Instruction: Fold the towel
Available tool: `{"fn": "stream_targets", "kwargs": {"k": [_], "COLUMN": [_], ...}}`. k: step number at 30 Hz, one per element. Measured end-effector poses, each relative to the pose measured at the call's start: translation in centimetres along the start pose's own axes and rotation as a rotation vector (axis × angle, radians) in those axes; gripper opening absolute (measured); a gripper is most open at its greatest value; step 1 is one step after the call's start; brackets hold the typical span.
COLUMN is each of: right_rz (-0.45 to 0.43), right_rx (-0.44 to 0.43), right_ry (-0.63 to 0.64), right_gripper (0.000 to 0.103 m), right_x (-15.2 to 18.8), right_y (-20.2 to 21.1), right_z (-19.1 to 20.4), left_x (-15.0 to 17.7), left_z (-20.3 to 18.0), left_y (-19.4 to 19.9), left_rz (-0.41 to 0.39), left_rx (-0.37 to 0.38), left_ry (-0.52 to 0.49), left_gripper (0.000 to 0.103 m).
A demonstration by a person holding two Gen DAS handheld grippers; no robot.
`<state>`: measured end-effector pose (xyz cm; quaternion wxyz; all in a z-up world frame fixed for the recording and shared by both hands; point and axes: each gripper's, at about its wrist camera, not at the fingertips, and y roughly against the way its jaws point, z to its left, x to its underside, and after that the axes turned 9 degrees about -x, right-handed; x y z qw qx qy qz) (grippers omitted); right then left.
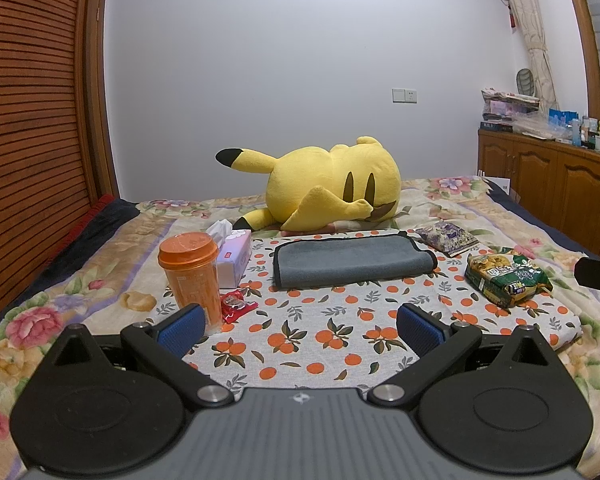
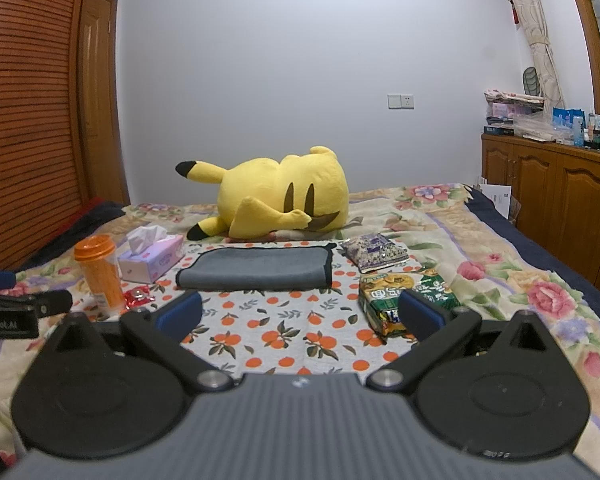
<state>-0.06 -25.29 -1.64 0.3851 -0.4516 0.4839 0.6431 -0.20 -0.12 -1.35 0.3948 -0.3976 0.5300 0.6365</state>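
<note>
The grey towel [image 1: 350, 260] lies folded on the orange-print cloth [image 1: 300, 336] on the bed [image 1: 80, 280], at 12 o'clock from both tools and well apart from them. The left tool [image 1: 300, 326] is spread wide and holds nothing; the right tool [image 2: 300, 312] is also wide and free. Only the right wrist view shows the left tool from the side, at 9 o'clock. The left wrist view shows a black part at its 3 o'clock edge. The orange cup [image 1: 192, 276] stands at 10 o'clock, the green snack bag [image 2: 404, 300] just behind the right finger [image 2: 422, 314]. The yellow plush toy [image 1: 324, 184] lies behind the towel.
</note>
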Motion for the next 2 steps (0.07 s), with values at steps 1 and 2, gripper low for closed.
{"fn": "stream_targets", "kwargs": {"k": [1, 2], "right_rz": [0.0, 0.0], "right_rx": [0.0, 0.0], "right_ry": [0.0, 0.0], "right_gripper": [0.103, 0.103], "right_x": [-0.01, 0.01], "right_y": [0.0, 0.0], "right_z": [-0.01, 0.01], "left_x": [0.0, 0.01], "left_z": [-0.01, -0.04], "left_y": [0.0, 0.03], "left_rz": [0.0, 0.0], "left_rx": [0.0, 0.0], "left_ry": [0.0, 0.001], "left_gripper": [0.103, 0.103]}}
